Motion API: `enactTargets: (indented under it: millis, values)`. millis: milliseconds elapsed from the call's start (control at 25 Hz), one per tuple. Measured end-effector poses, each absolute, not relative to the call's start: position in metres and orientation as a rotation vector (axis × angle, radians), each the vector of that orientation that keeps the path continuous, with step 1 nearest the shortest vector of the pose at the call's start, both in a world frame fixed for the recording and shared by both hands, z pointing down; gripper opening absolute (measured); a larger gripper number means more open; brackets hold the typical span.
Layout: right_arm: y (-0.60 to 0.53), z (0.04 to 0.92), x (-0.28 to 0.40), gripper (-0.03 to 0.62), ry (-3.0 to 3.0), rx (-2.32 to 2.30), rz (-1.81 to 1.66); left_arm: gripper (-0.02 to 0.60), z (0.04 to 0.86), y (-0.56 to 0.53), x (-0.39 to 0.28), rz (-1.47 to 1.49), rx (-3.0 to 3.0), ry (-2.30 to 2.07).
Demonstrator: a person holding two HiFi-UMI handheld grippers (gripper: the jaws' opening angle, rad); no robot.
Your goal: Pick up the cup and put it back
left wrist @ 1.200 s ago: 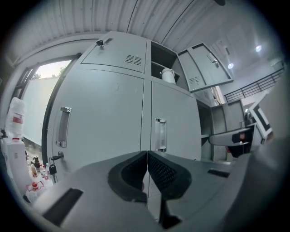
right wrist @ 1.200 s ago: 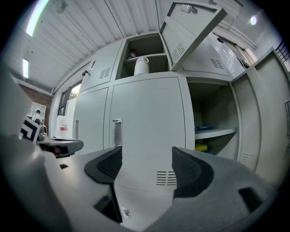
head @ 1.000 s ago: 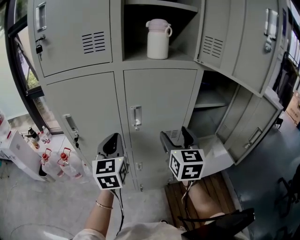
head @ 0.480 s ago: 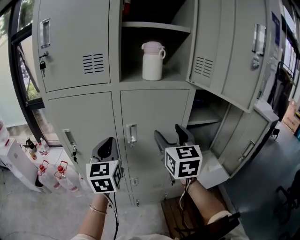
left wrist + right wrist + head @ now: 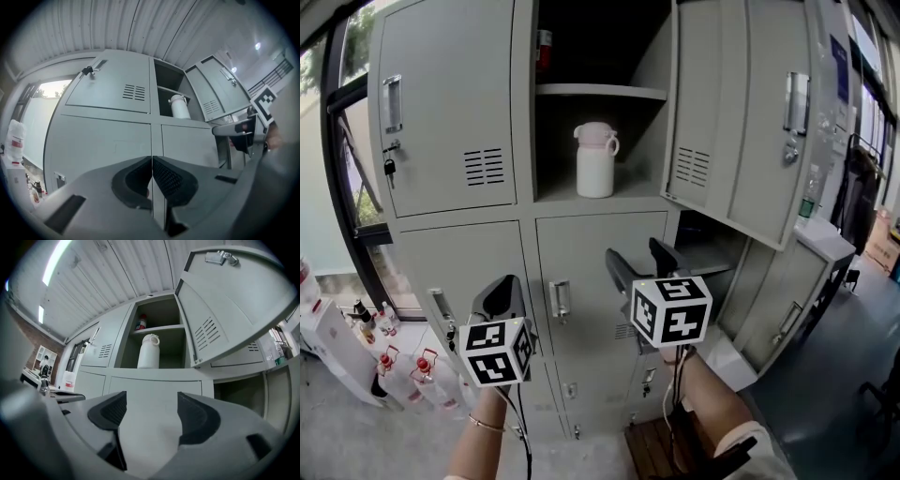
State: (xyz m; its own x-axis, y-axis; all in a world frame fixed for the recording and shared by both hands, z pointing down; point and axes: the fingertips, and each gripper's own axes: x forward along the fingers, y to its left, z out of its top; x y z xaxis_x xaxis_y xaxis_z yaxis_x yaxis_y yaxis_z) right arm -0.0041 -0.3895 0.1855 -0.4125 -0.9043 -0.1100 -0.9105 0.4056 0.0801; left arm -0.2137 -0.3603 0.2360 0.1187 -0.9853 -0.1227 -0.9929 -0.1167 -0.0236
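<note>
Cup (image 5: 594, 160): white, upright in open locker compartment (image 5: 643, 141), untouched. Your right gripper (image 5: 639, 264): below cup, well apart, jaws spread, empty. Your left gripper (image 5: 501, 298): below-left of cup, jaws clenched on nothing. Red item (image 5: 544, 49) above cup, possibly a can. Pickup and return both remain.

White cup (image 5: 594, 161) upright on open locker shelf (image 5: 630, 195)

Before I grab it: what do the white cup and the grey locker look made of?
White cylindrical cup with pink lid: smooth matte shell, no glare; coated metal or plastic, cannot tell which. Grey locker cabinet: likely painted sheet metal, satin finish; pressed louvre vents and thin door edges suggest it.
</note>
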Motion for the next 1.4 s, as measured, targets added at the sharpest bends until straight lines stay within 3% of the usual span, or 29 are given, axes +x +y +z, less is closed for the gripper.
enactTargets:
  millis: [640, 1400]
  values:
    - [-0.413, 0.114, -0.035, 0.337, 2.639, -1.565, 0.226, 0.009, 0.165, -0.362, -0.219, 0.156, -2.207, 1.962]
    - [-0.469, 0.067, -0.062, 0.397, 2.698, -1.653, 0.194, 0.009, 0.114, -0.368, -0.204, 0.209, -2.199, 1.849]
